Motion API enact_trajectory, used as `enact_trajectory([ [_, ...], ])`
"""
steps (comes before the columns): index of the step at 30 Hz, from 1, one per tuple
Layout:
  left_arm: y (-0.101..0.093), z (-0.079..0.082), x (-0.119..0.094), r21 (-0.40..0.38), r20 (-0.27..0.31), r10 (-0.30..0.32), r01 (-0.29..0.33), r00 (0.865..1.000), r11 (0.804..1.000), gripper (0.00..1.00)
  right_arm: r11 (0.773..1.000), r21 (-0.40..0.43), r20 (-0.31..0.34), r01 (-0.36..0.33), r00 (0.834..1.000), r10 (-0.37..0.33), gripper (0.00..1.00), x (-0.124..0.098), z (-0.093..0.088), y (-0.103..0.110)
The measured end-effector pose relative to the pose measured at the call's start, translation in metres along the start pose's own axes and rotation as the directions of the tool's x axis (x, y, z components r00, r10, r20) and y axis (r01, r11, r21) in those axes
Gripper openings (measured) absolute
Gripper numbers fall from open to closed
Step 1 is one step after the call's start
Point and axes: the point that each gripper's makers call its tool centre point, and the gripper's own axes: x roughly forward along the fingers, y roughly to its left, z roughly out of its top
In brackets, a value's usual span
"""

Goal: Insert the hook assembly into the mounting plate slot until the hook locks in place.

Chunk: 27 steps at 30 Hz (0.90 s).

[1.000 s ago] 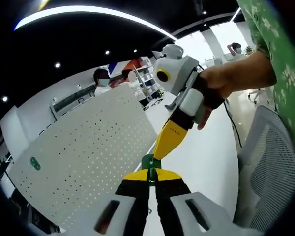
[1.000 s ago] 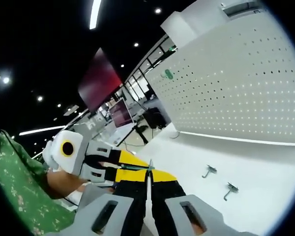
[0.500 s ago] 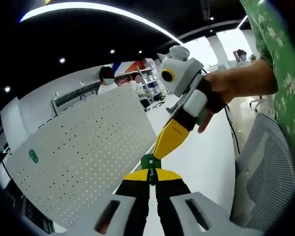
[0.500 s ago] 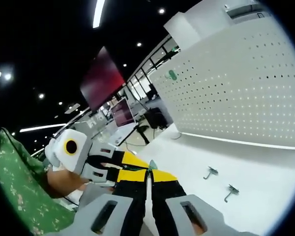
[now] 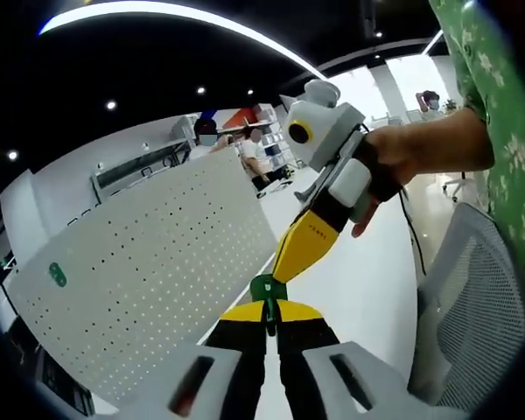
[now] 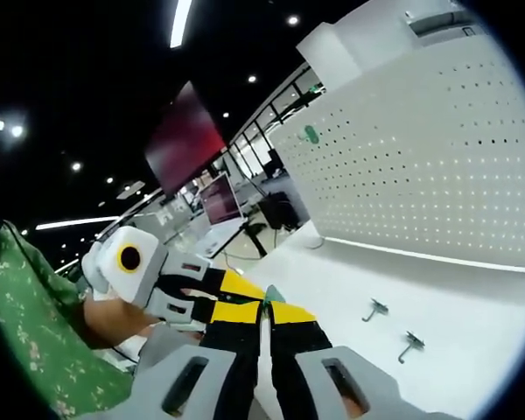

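Both claws are raised above the white desk point(image 6: 472, 306), tip to tip, with a small green hook piece point(image 5: 267, 289) caught between them. In the left gripper view, the left claw point(image 5: 269, 317) has its yellow-tipped jaws drawn together on the lower end of that green piece, with no gap to speak of. The right claw point(image 5: 280, 276) comes down into the same view from the upper right, held by a hand point(image 5: 402, 162) below a green patterned sleeve point(image 5: 499, 96), and its yellow tip meets the top of the green piece; whether it truly pinches it there I cannot tell from this side.

In the right gripper view, the right claw point(image 6: 264, 308) shows its two jaws pressed nearly flat against each other, a sliver of green and a thin metal edge poking out at the tips. The left claw point(image 6: 232, 297) reaches in from the left and touches those same tips.

The white pegboard mounting plate point(image 6: 420, 166) stands upright at the back of the desk (a small green sticker point(image 6: 311, 134) sits near its upper corner), well apart from the held piece. Two loose metal hooks point(image 6: 374, 308) lie on the desk in front of the plate, near each other. A mesh office chair point(image 5: 472, 289) stands just beside the desk.
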Motion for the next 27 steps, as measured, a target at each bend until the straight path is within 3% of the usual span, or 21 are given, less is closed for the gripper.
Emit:
enact_trajectory([
  [11,0.005,-0.001,0.000,-0.026,0.012,0.010,-0.010,1.000,1.000,0.03,1.000,-0.013,0.013,0.006,1.000,-0.006,0.05,-0.001,0.003,-0.004],
  [19,0.014,-0.002,-0.003,-0.096,0.022,0.039,-0.036,0.999,0.995,0.03,0.999,-0.040,0.044,0.022,0.999,-0.020,0.09,-0.006,0.010,-0.006],
  [23,0.020,-0.003,-0.004,-0.130,0.022,0.059,-0.055,0.998,0.990,0.03,0.996,-0.082,0.056,0.045,0.998,-0.040,0.13,-0.008,0.013,-0.009],
  [27,0.026,-0.004,-0.006,-0.166,0.023,0.075,-0.071,0.997,0.984,0.03,0.991,-0.120,0.077,0.059,0.996,-0.050,0.29,-0.009,0.017,-0.010],
])
